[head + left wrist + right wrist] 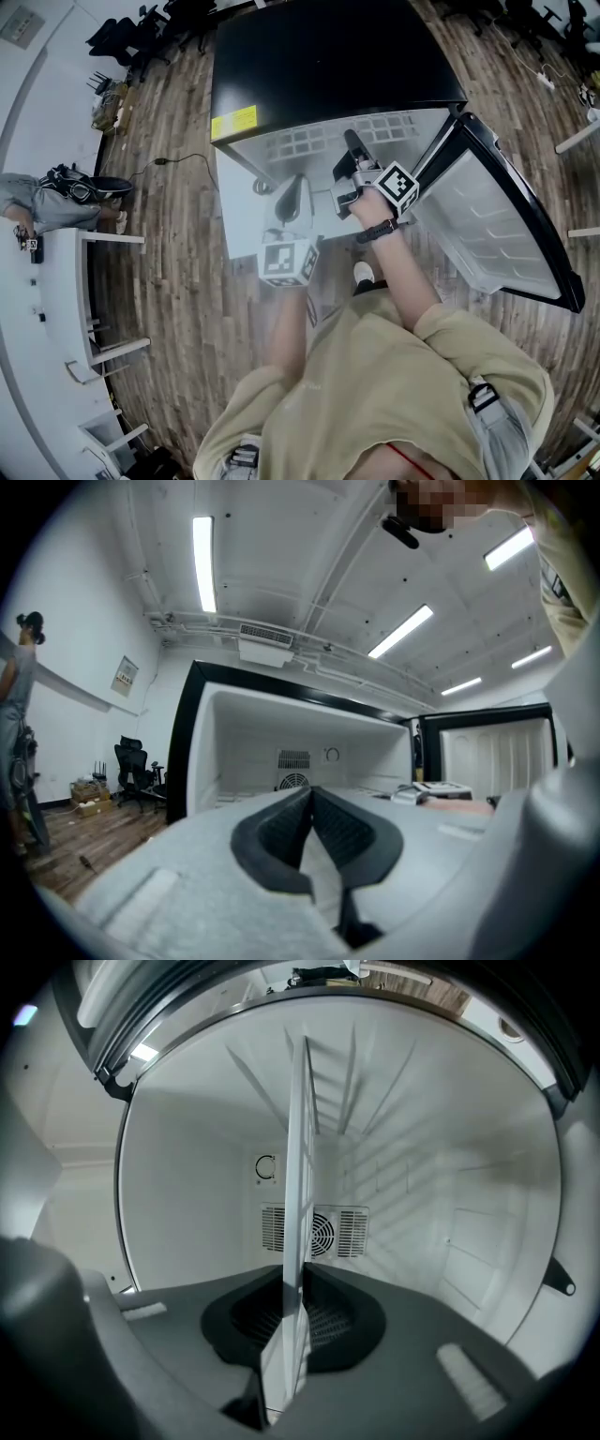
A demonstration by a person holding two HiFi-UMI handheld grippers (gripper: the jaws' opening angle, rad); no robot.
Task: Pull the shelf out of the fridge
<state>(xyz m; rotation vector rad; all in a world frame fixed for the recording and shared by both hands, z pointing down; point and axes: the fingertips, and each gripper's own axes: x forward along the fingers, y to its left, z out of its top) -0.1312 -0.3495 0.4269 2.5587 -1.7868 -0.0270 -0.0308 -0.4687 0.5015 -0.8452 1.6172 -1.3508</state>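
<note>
A small fridge with a black top stands open, its door swung out to the right. A white gridded shelf lies inside. My right gripper reaches into the opening. In the right gripper view the shelf shows edge-on as a thin pale plate, and the right gripper is shut on its front edge. My left gripper hangs lower, in front of the fridge. In its own view the left gripper is shut, its pads touching with nothing between them.
A round fan grille sits on the white back wall of the fridge. A person stands by a white desk at the left. A cable lies on the wood floor, and office chairs stand at the back left.
</note>
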